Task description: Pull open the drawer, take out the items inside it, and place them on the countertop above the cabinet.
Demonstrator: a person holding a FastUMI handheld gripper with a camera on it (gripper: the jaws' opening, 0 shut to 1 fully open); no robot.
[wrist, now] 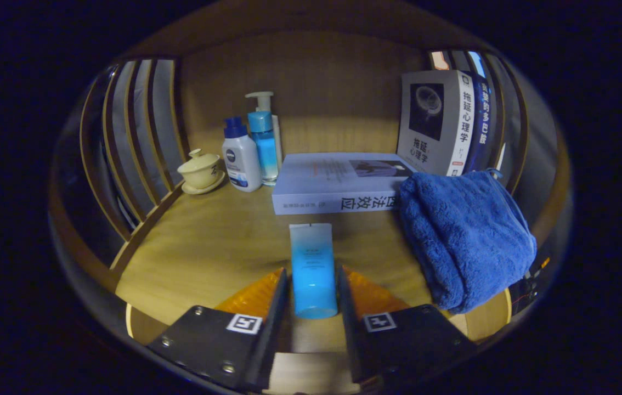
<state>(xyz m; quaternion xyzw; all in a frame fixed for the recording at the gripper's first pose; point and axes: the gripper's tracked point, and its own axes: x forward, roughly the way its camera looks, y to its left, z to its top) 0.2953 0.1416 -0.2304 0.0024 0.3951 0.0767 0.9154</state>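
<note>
A light-blue tube lies lengthwise on the wooden countertop, its cap end between my fingers and its flat end pointing toward the back. My gripper has both fingers pressing against the tube's sides, so it is shut on the tube. A folded blue towel rests on the countertop to the right of the fingers. The drawer is hidden below the view.
A white book lies flat just beyond the tube. Upright books stand at the back right. Bottles, a pump bottle and a lidded cup sit at the back left. Slatted side rails flank the shelf.
</note>
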